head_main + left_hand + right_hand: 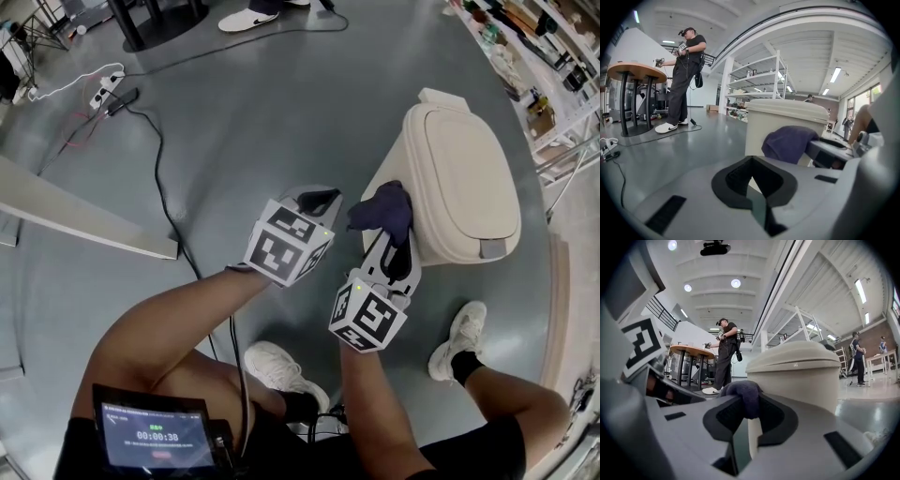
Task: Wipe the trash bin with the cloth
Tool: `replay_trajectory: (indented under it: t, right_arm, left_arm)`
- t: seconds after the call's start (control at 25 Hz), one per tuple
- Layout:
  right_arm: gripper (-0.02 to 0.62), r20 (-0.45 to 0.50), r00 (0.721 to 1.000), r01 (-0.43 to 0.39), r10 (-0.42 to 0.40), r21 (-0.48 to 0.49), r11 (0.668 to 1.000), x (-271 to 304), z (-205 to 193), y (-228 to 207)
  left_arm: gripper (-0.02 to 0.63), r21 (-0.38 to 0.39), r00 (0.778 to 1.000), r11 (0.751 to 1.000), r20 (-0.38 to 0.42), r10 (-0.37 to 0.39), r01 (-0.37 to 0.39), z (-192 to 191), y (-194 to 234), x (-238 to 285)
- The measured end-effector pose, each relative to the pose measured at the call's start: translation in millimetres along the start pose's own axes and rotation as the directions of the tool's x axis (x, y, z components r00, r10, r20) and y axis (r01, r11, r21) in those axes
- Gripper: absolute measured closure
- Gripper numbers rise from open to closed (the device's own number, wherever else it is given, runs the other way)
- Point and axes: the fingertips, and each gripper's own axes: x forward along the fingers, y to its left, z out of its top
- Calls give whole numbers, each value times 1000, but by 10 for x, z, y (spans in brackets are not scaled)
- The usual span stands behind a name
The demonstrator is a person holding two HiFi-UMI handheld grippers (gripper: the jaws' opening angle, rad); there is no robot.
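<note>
Dark purple cloth (384,208) sits pinched tight in the right gripper (395,242), up against the side wall of the beige trash bin (469,169), just below its lid. The left gripper (317,200) hovers beside the bin, jaws together, holding nothing.

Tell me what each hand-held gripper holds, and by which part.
The right hand-held gripper pinches the dark purple cloth by a bunched fold, against the side of the trash bin. The left hand-held gripper is shut and holds nothing.
</note>
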Motion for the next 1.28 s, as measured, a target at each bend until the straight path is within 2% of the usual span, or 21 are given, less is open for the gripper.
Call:
replay_trajectory:
  t: [0.36, 0.6, 0.76, 0.96, 1.16, 1.28]
  right_arm:
    - [529, -112, 994, 7, -13, -55, 998, 56, -594, 52]
    - [529, -202, 979, 0, -15, -71, 997, 104, -987, 47]
    - [529, -291, 957, -1, -15, -55, 998, 147, -1367, 48]
    - [529, -376, 927, -17, -14, -80, 997, 196, -1744, 86]
    - [529, -437, 899, -25, -16, -89, 996, 234, -1996, 109]
    - [529, -464, 886, -30, -22, -104, 994, 239, -2089, 106]
  left_arm:
    - [609, 27, 1000, 1000, -12, -12, 12, -78, 10, 17]
    - [609, 45, 999, 999, -27, -19, 20, -116, -11, 43]
    - [609, 38, 999, 999, -38, -18, 20, -148, -3, 41]
    - [609, 29, 998, 999, -57, -25, 27, -208, -6, 30]
    - [609, 59, 996, 998, -88, -32, 37, -293, -31, 51]
    - [609, 75, 997, 997, -80, -15, 21, -275, 7, 48]
